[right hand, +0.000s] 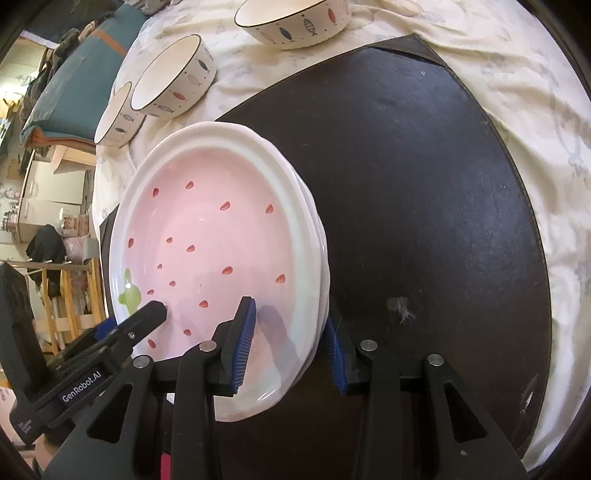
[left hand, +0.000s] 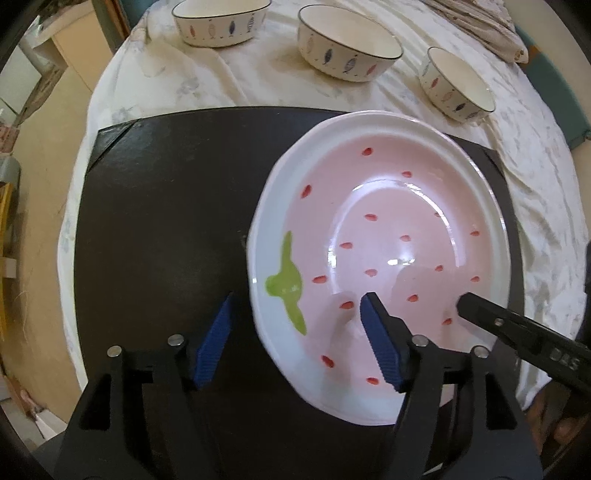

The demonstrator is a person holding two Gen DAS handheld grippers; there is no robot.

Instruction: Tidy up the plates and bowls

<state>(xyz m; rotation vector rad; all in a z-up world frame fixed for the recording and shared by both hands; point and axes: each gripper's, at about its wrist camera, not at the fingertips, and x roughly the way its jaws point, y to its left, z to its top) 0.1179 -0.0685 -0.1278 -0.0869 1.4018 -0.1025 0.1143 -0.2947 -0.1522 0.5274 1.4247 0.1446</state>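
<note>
A pink plate with red seed marks and a green leaf [left hand: 388, 221] tops a stack of like white-rimmed plates [right hand: 221, 229] on the black mat [left hand: 166, 221]. My left gripper [left hand: 300, 297] is open and straddles the plate's near left rim: one blue pad outside over the mat, the other over the pink inside, neither touching. My right gripper [right hand: 290, 312] straddles the stack's opposite rim with narrow gaps, open. Three white fish-pattern bowls [left hand: 349, 44] [left hand: 221, 22] [left hand: 458, 85] stand apart beyond the mat.
A wrinkled white cloth [left hand: 207, 85] covers the round table under the mat. The mat's left half [right hand: 424, 184] is bare. A folded teal cushion [right hand: 81, 74] and a patterned cloth [left hand: 480, 26] lie past the bowls. Furniture stands around the table's edge.
</note>
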